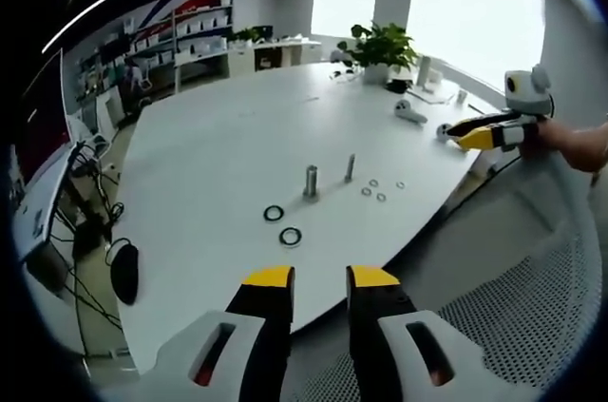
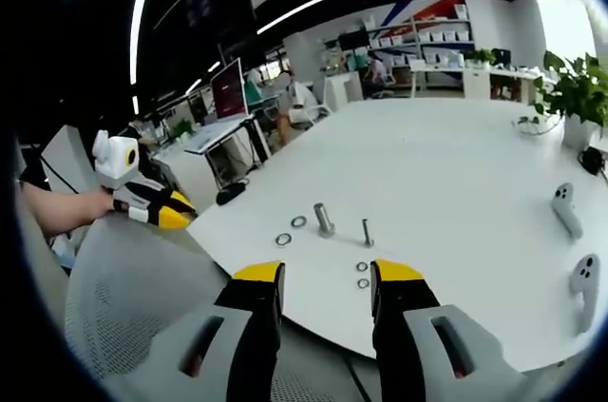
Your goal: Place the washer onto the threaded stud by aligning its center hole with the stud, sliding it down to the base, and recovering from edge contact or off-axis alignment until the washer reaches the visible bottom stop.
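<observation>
On the white table [image 1: 218, 145] stand a thick threaded stud [image 1: 311, 181] and a thinner stud [image 1: 350, 167]. Two large dark washers [image 1: 274, 213] [image 1: 291, 236] lie in front of the thick stud, and several small washers [image 1: 373, 190] lie beside the thin one. My left gripper [image 1: 320, 278] is open and empty, short of the table edge. In the right gripper view the thick stud [image 2: 324, 219], thin stud [image 2: 367, 232], large washers [image 2: 299, 221] and small washers [image 2: 362, 267] appear. My right gripper [image 2: 328, 274] is open and empty. Each gripper appears in the other's view [image 1: 480, 135] [image 2: 161, 208], held by a hand.
A potted plant [image 1: 380, 46] and two white controllers [image 2: 567, 207] [image 2: 586, 278] sit on the table's far side. A mesh chair [image 1: 532, 297] lies below the grippers. Desks, shelves and seated people [image 2: 302, 98] fill the room behind. Cables and a dark object [image 1: 123, 269] lie on the floor.
</observation>
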### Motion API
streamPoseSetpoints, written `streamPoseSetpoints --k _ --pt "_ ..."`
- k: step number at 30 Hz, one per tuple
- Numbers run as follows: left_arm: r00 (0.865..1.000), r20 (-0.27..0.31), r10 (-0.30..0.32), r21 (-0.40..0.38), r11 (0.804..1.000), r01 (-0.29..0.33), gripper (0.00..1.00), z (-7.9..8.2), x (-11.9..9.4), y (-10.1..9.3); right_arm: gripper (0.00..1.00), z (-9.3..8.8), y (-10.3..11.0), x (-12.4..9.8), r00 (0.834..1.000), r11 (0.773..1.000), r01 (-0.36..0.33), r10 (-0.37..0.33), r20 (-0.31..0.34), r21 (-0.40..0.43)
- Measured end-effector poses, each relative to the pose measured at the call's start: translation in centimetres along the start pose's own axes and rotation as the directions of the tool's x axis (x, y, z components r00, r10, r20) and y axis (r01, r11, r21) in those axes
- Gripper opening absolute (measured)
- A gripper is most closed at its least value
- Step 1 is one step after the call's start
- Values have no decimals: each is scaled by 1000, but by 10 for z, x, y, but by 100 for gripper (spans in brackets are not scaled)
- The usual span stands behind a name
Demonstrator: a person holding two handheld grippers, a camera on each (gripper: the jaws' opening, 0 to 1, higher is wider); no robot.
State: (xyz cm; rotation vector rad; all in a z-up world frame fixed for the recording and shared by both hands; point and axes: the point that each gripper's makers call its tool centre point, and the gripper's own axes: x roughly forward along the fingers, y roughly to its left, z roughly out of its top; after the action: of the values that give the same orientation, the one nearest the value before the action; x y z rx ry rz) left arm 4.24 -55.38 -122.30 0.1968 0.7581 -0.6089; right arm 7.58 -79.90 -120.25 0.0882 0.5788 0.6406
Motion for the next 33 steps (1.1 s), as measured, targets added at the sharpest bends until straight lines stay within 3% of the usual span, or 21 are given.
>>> streamPoseSetpoints --k 5,8,9,12,15,17,20,27,31,33 --pt "994 -105 -4 27 1000 7 22 -11 5 2 38 3 -4 -2 1000 1000 19 -19 20 21" --pt "988 -144 61 192 981 -32 20 0 7 15 38 1 -4 -1 1000 1000 17 -17 9 16" --pt "988 -141 59 197 980 -30 21 5 10 15 38 0 -3 -1 1000 1000 15 -15 6 13" --pt "991 -133 7 140 990 12 23 15 26 8 38 0 -2 -1 1000 1000 13 -13 0 10" --pt "987 -158 -2 122 992 22 24 16 46 6 39 -1 -3 -1 1000 1000 14 -14 1 17" --pt "989 -145 -5 85 996 18 25 19 58 7 39 0 -4 -2 1000 1000 17 -18 9 25" --pt "986 -165 -17 -4 1000 17 27 14 72 10 39 1 -6 -2 1000 999 22 -22 17 37" --pt "978 -204 -36 -100 995 15 28 5 112 27 39 0 -4 -2 1000 999 17 -18 11 29" --pt "966 -258 -34 -81 997 14 28 0 132 33 39 1 -5 -2 1000 999 18 -18 15 38" --pt "943 -333 -28 -64 998 7 27 -12 138 37 39 0 -5 -2 1000 999 17 -17 9 37"
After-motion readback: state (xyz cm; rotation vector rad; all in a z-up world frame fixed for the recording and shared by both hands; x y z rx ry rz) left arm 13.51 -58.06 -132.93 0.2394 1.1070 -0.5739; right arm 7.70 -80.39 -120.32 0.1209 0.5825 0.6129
